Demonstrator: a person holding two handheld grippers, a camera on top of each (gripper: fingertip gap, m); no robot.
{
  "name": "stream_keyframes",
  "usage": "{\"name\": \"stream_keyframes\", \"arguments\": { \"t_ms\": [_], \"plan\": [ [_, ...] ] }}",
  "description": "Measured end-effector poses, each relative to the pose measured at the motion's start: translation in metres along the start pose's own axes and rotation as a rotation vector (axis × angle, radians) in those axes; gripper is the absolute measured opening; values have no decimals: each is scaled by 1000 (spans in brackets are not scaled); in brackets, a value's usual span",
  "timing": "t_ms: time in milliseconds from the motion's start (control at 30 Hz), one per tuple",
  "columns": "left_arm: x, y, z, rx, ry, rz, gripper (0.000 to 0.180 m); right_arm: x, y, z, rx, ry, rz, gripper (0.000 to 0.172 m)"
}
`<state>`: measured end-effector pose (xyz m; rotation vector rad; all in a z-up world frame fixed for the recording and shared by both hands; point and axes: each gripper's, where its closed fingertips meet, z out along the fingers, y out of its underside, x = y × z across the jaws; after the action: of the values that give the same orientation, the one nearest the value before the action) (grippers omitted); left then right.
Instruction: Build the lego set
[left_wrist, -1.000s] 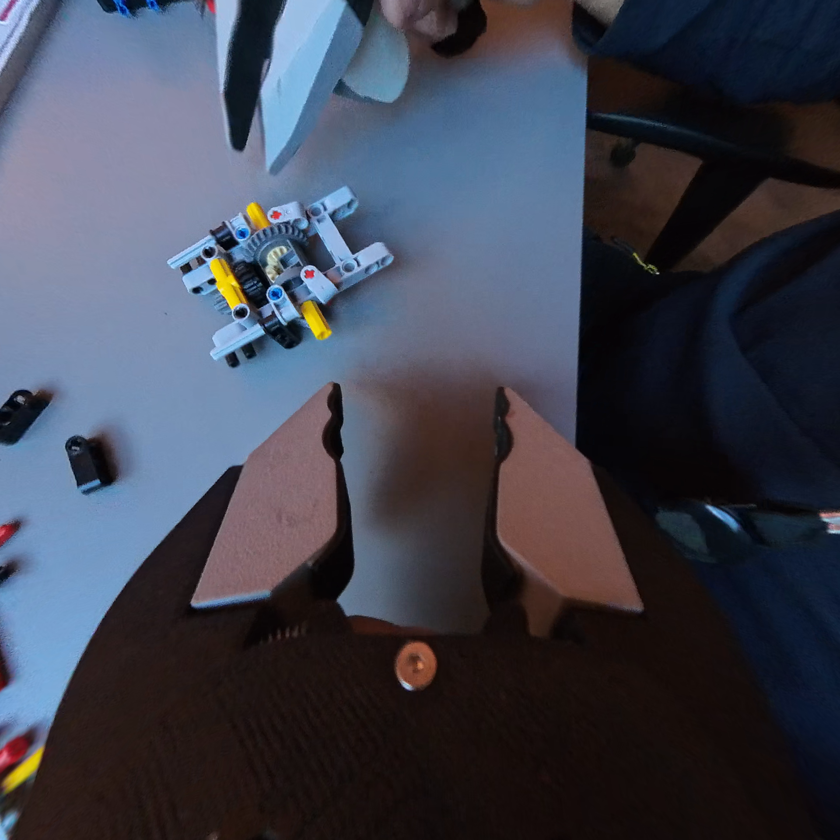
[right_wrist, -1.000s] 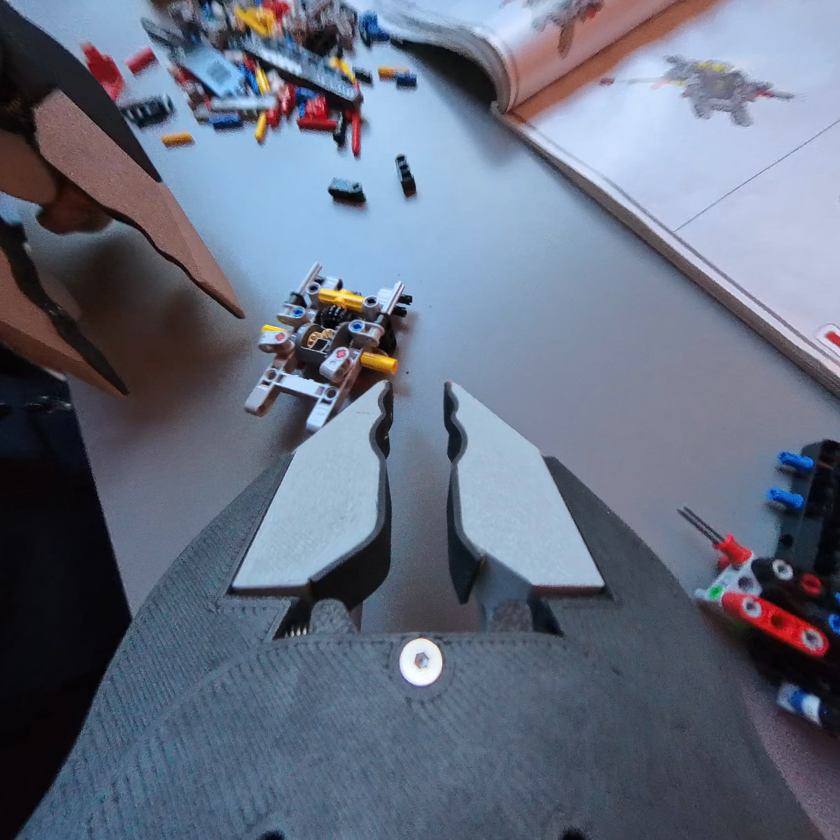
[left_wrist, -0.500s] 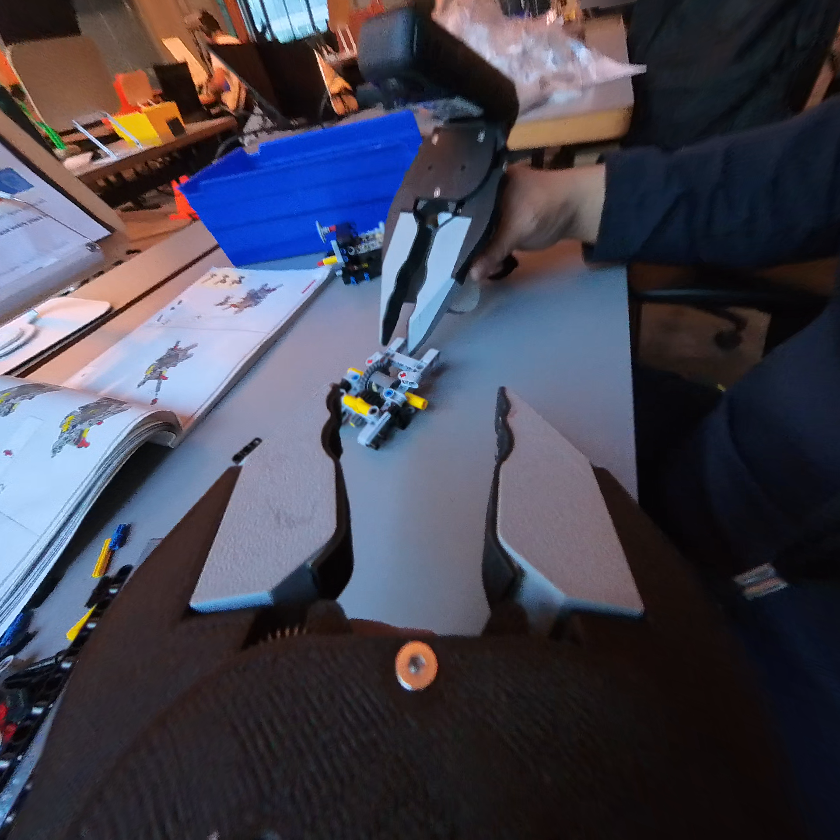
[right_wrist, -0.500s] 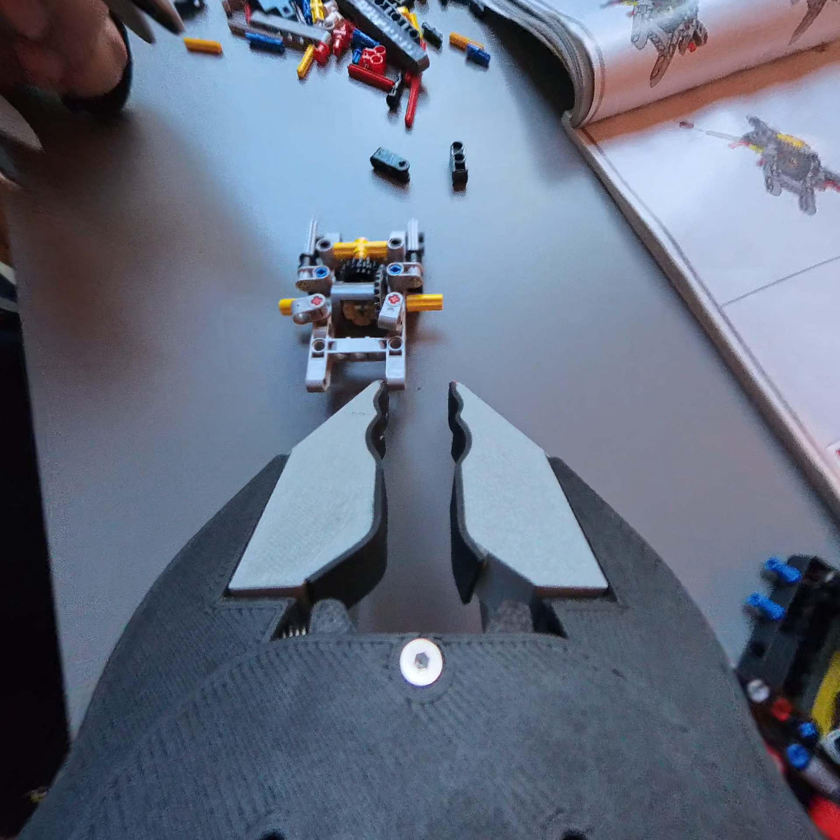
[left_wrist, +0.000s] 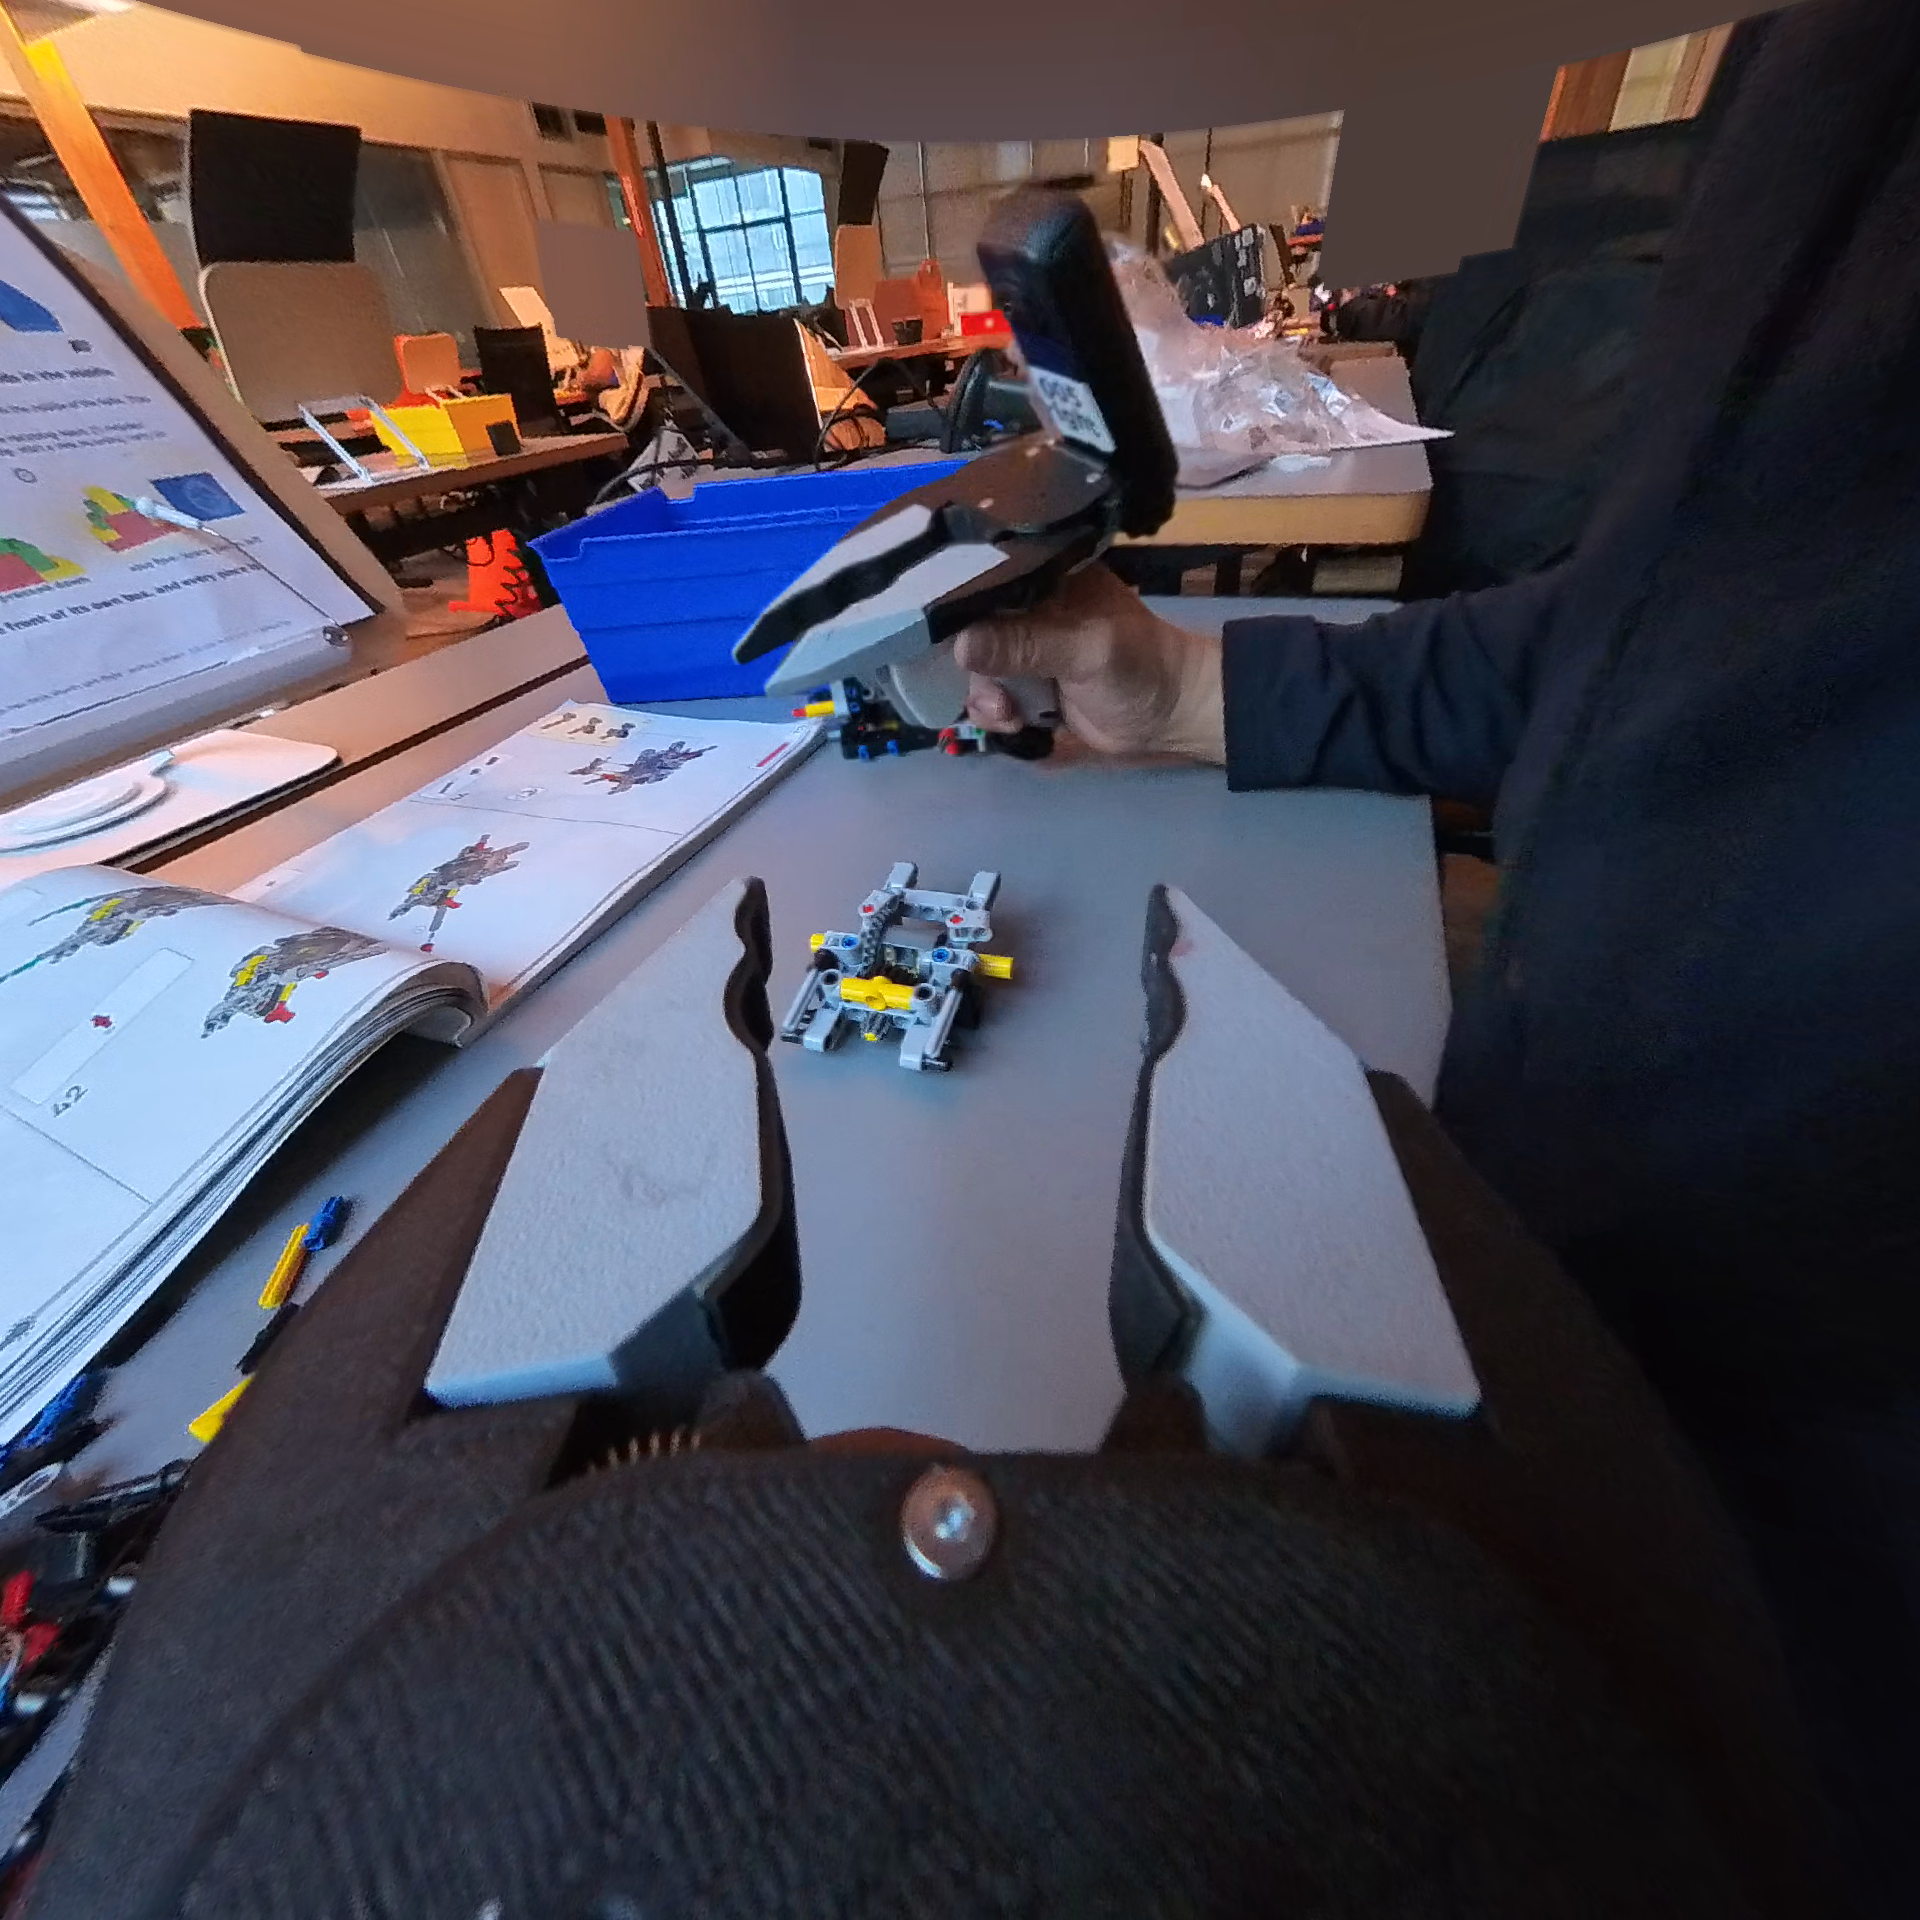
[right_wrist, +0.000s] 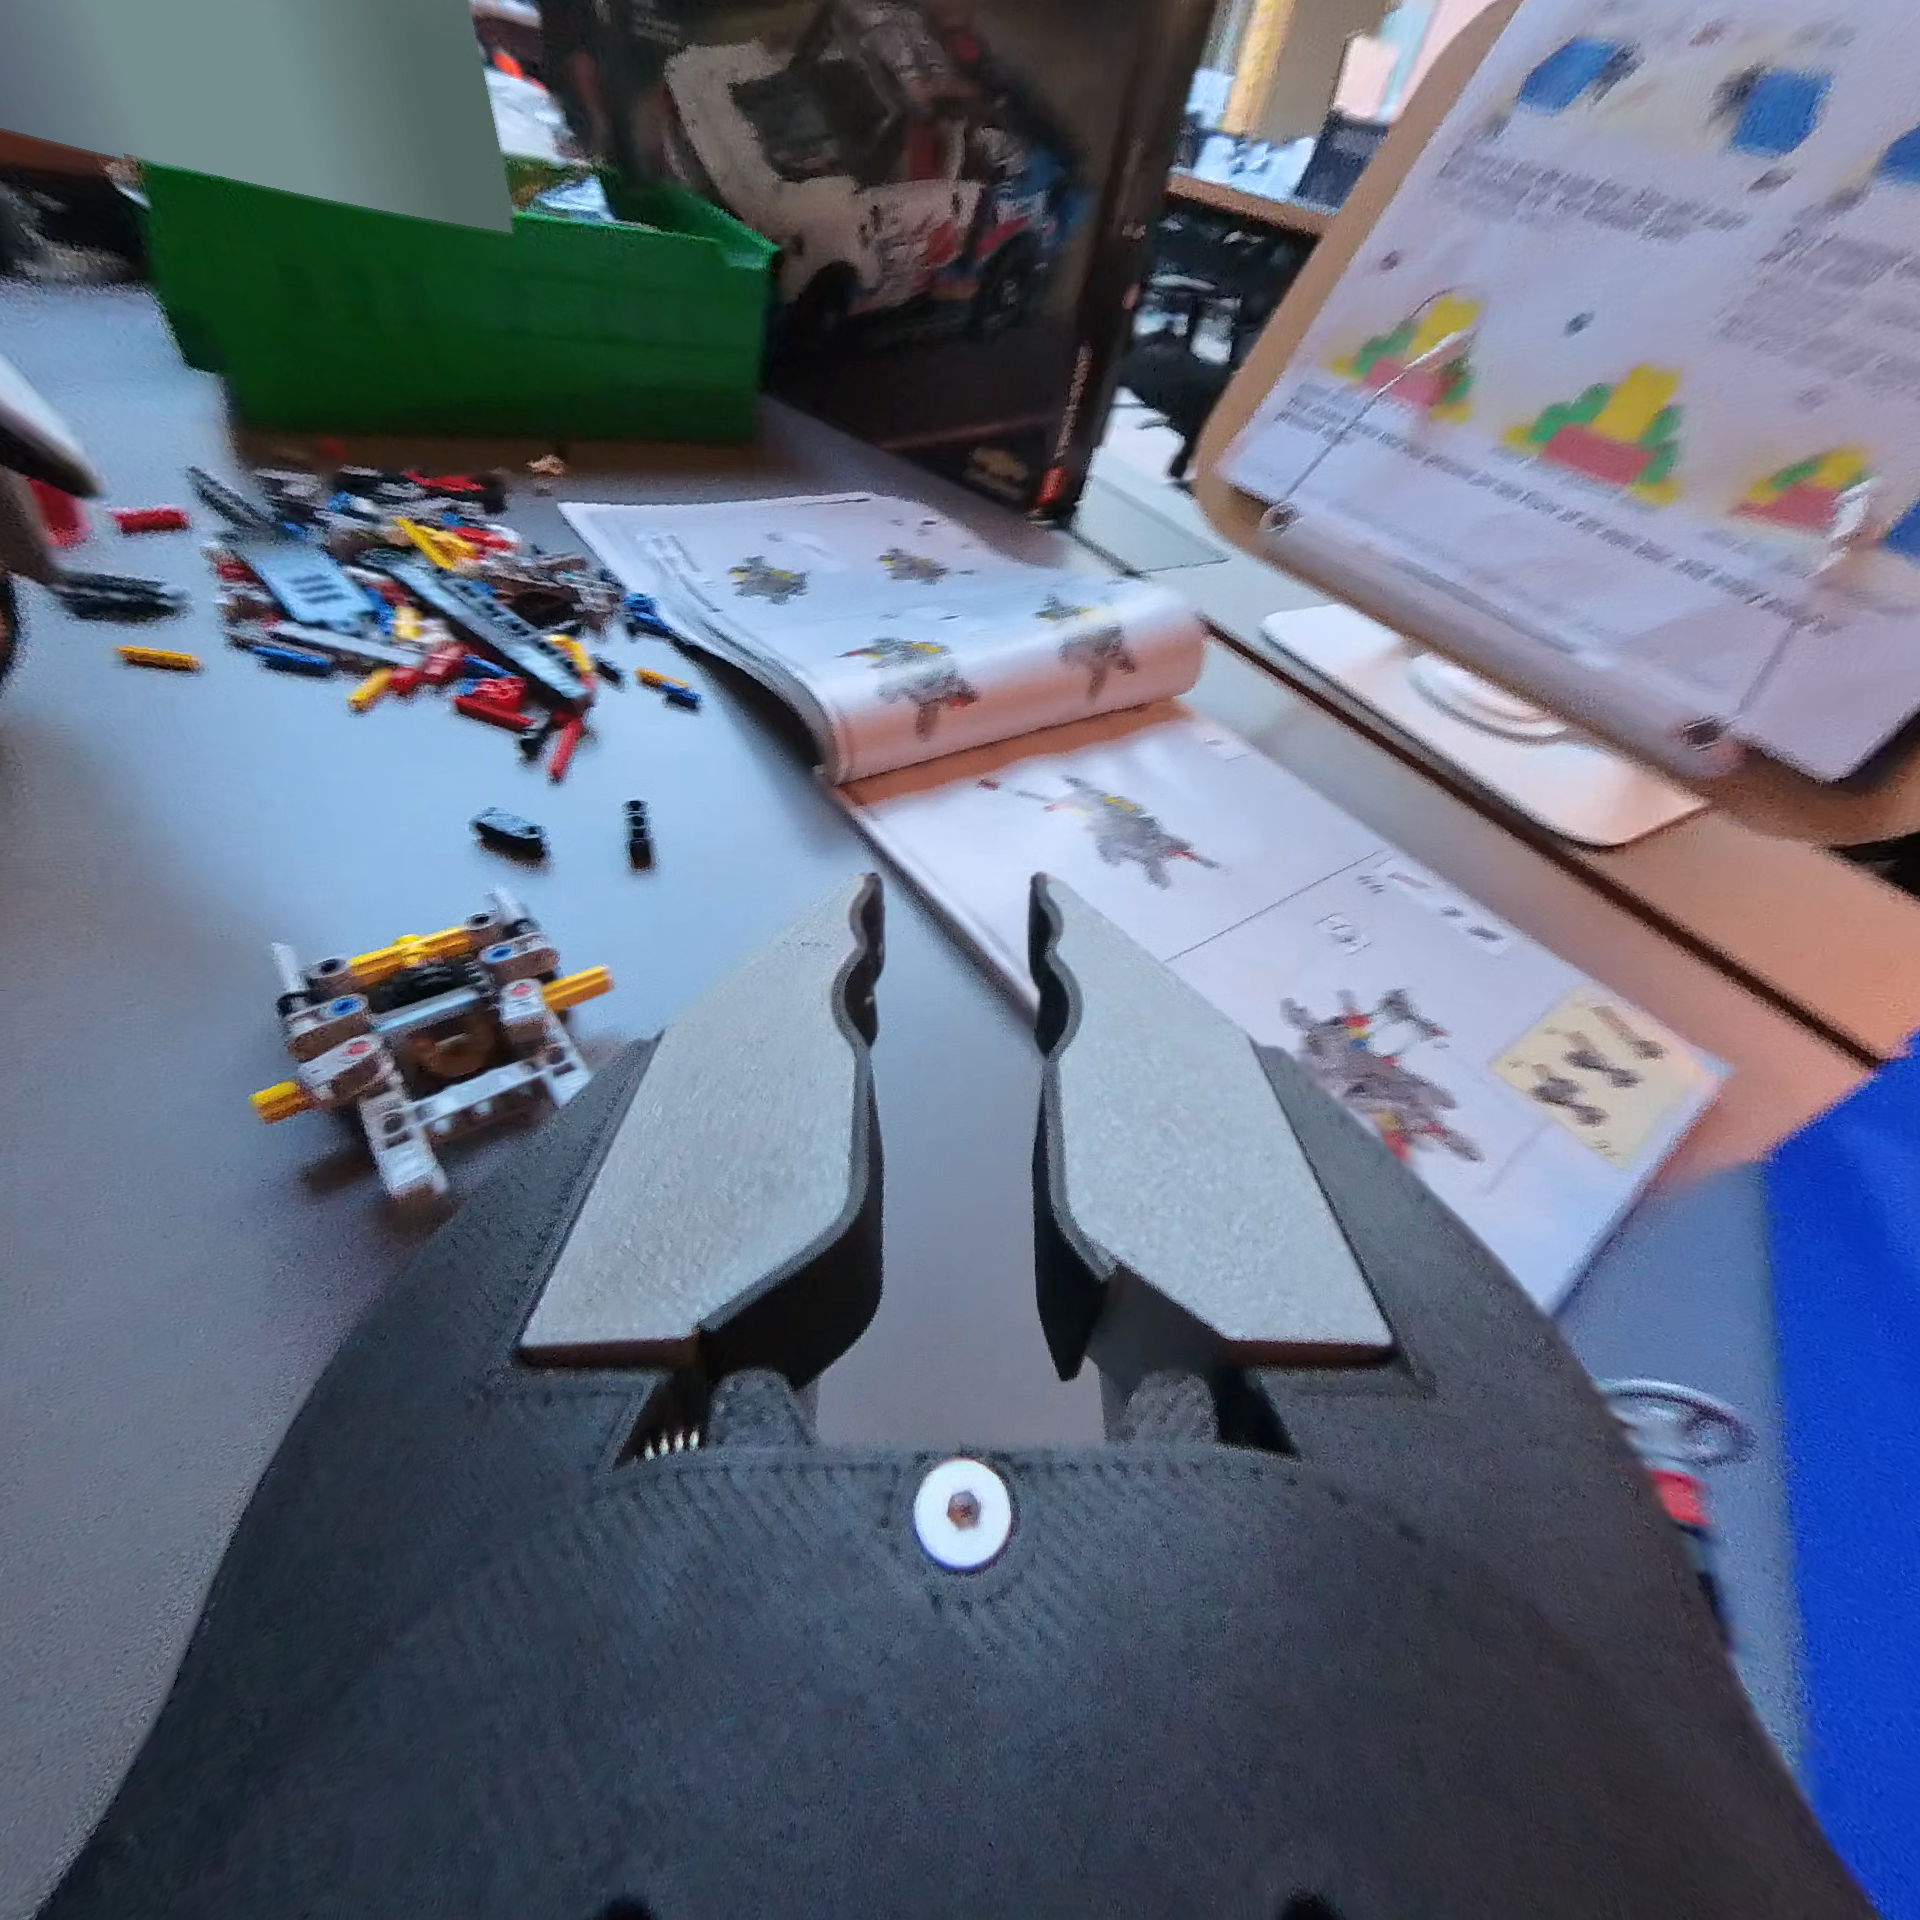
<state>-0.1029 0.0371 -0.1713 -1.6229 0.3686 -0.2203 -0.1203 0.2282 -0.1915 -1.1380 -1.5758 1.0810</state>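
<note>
Currently left gripper (left_wrist: 951, 920) jaws wide open, holding nothing; the small grey-and-yellow brick assembly (left_wrist: 899, 971) sits on the grey surface (left_wrist: 1195, 831) beyond the tips, untouched. Right gripper (right_wrist: 956, 914) jaws narrowly apart, nothing between them, raised above the surface in a hand (left_wrist: 1091, 675); assembly lies off to its left. Open instruction booklet (right_wrist: 1039, 665) and loose brick pile (right_wrist: 416, 592) nearby, blue bin (left_wrist: 686, 582) behind.

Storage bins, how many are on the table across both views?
2: a blue bin behind the right hand-held gripper, and a green bin beyond the loose parts. Others may be hidden.
</note>
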Motion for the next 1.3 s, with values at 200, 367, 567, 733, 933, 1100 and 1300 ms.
{"name": "stream_keyframes", "arguments": {
  "t_ms": [200, 367, 567, 733, 933, 1100, 1300],
  "plan": [
    [-4, -3, -6, 30, 17, -52, 67, 8, -12, 1, 45, 129, -98, 20],
    [-6, -3, -6, 32, 25, -81, 64, 2, 4, 16, -35, 86, -109, 20],
    [-7, 1, 0, -4, 23, -84, 63, -10, -1, 15, 0, 9, -106, 17],
    [-9, 2, 1, -9, 23, -94, 63, -10, -4, 12, 32, -25, -58, 15],
    [-7, 3, 2, -14, 36, -91, 61, -11, -3, 12, 31, -48, -44, 14],
    [-7, 1, 1, -1, 37, -87, 61, -12, -2, 13, 21, -44, -51, 13],
    [-7, 1, 0, 5, 35, -86, 60, -15, -3, 16, 23, -60, -37, 12]
  ]
}}
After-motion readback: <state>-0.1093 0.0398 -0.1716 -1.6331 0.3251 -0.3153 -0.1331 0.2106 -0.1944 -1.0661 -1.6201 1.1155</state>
